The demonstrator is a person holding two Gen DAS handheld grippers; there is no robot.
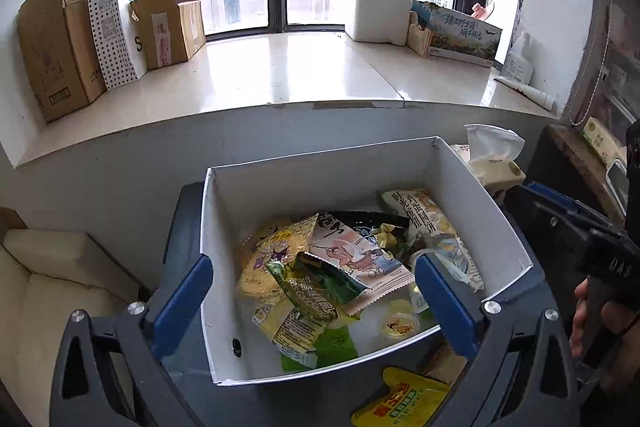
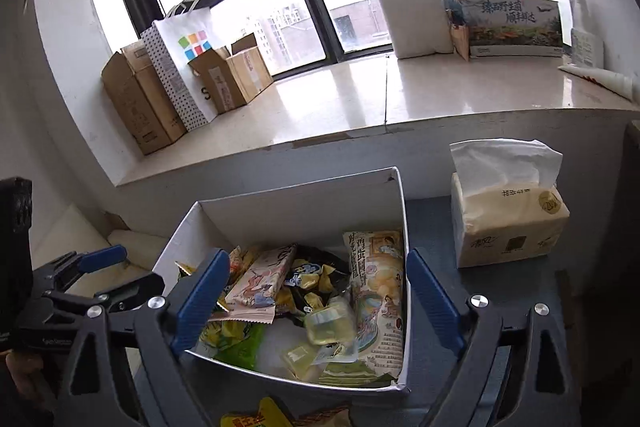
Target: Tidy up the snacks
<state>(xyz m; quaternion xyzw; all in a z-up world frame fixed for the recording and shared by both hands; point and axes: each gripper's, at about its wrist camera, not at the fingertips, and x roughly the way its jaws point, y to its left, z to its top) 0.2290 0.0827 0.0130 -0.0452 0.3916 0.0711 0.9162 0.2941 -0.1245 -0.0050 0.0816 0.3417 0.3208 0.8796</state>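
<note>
"DAS" on right tongs' body [image 1: 618, 269]; "S" on dotted bag [image 1: 120, 15].

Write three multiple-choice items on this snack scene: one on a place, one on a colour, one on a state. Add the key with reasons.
1. Where does the tissue pack stand?
A. inside the white box
B. on the dark table right of the white box
C. on the window ledge

2. What colour are the pads on the gripper fingers?
A. red
B. green
C. blue

3. How does the right gripper stand?
A. open, holding nothing
B. shut on a snack bag
C. shut on the tissue pack

Key: 1 B, the pack sits beside the box's right wall. 2 C, both pads are blue. 3 A, the fingers stand wide apart and no snack is pinched between them.
</note>
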